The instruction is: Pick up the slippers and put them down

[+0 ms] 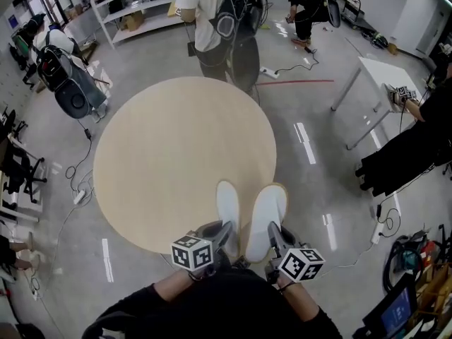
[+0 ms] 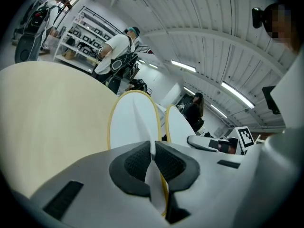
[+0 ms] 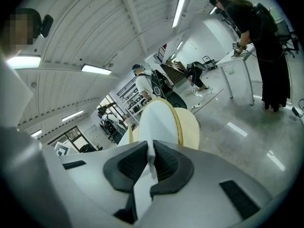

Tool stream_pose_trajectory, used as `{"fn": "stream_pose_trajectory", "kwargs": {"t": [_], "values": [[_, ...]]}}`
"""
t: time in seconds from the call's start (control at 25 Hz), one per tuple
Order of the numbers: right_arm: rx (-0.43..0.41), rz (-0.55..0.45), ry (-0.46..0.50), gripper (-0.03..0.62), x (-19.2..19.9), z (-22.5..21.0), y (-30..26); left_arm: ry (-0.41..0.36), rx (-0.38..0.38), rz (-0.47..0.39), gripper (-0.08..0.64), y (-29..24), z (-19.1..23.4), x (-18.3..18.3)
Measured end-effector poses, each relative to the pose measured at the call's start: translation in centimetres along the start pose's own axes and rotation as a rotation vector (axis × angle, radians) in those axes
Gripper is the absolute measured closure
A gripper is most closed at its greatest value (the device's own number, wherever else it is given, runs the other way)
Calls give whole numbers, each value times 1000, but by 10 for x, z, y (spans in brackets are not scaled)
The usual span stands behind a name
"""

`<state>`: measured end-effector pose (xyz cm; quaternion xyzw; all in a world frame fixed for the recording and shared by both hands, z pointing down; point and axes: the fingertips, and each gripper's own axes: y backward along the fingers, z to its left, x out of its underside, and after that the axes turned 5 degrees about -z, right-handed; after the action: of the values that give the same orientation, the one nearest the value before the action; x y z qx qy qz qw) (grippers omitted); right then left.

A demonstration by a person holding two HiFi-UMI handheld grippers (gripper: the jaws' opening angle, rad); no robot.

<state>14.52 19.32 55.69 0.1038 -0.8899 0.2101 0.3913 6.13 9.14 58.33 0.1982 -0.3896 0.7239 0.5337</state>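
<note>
Two white slippers with thin yellow rims hang side by side over the near edge of the round table [image 1: 162, 161]. The left slipper [image 1: 227, 205] [image 2: 134, 123] is pinched at its heel by my left gripper [image 1: 224, 233] [image 2: 153, 161], which is shut on it. My right gripper [image 1: 272, 233] [image 3: 151, 161] is shut on the heel of the right slipper [image 1: 267, 210] [image 3: 160, 123]. Both slippers point away from me, toes toward the table's middle. In the left gripper view the right slipper [image 2: 179, 125] shows edge-on beside the left one.
A person in a white shirt [image 1: 212, 13] stands at the table's far edge. Another in black [image 1: 409, 147] leans at a white side table [image 1: 381, 76] to the right. Shelves [image 1: 134, 6], bags and floor cables ring the room.
</note>
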Motion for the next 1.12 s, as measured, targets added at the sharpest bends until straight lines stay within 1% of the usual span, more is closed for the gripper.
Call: {"fn": "stream_pose_trajectory", "kwargs": {"t": [0.12,0.2,0.36,0.48,0.56,0.68,0.8,0.88,0.96,1.04,1.12], "values": [[11,11,-4,561,-3,-14,2,27,-10,6,528,-13,0,3],[32,8,0,561,-11,-20,-3,51,-8,17,528,-25,5,-3],[91,-7,12,561,-32,-34,-15,66,39,38,528,-55,9,-20],[126,-13,41,561,-50,-57,-20,77,67,47,528,-88,8,-23],[137,-7,51,561,-61,-76,-30,89,72,48,528,-113,9,-25],[118,45,74,561,-72,-104,-57,117,55,25,528,-148,16,-31],[81,121,113,561,-83,-122,-98,170,3,-6,528,-175,41,-45],[59,167,116,561,-84,-133,-124,208,-37,-28,528,-192,61,-52],[34,227,116,561,-80,-138,-150,249,-69,-59,528,-204,78,-62],[3,287,135,561,-77,-135,-174,281,-92,-86,528,-209,92,-71],[-23,319,162,561,-81,-130,-194,301,-110,-98,528,-211,103,-78]]}}
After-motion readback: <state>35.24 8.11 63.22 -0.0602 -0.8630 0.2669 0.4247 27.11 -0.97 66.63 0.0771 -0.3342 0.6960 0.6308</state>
